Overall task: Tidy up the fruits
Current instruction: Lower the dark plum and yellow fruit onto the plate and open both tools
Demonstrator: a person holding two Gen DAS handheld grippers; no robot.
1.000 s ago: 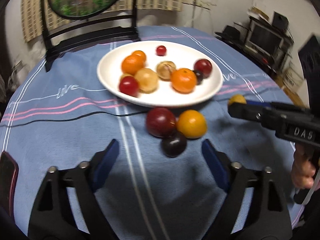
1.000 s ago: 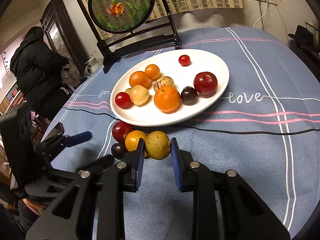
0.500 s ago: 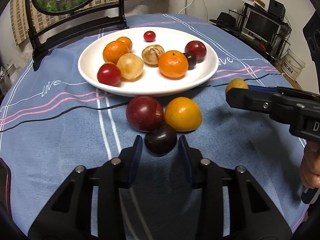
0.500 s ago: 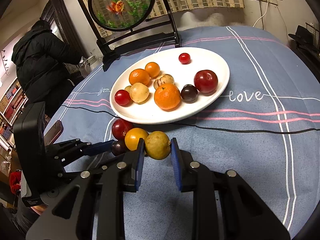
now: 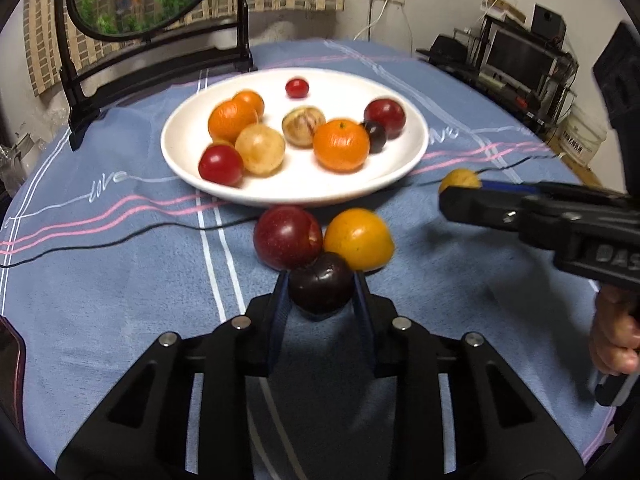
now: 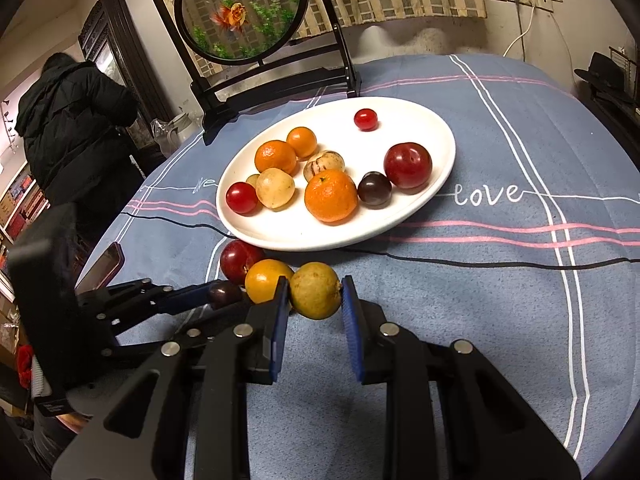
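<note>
On the blue cloth, a white plate (image 5: pixel 304 196) (image 6: pixel 320 232) holds several fruits. Just in front of it lie a red plum (image 5: pixel 287 237) and an orange-yellow fruit (image 5: pixel 358 238). A dark plum (image 5: pixel 320 286) (image 6: pixel 224 294) sits between the blue pads of my left gripper (image 5: pixel 320 276), whose jaws are closing and touch it on both sides. My right gripper (image 6: pixel 315 282) is shut on a yellow-green fruit (image 6: pixel 315 296) (image 5: pixel 458 179) that rests on the cloth beside the orange-yellow one (image 6: pixel 266 280).
A round goldfish screen on a black stand (image 6: pixel 240 12) rises behind the plate. A black cable (image 6: pixel 480 258) crosses the cloth in front of the plate. A phone (image 6: pixel 106 262) lies at the left table edge. A person in a black coat (image 6: pixel 68 120) stands far left.
My left gripper has come forward to the dark plum, and its wide jaws have drawn in around it. The right gripper has stayed still on the yellow-green fruit.
</note>
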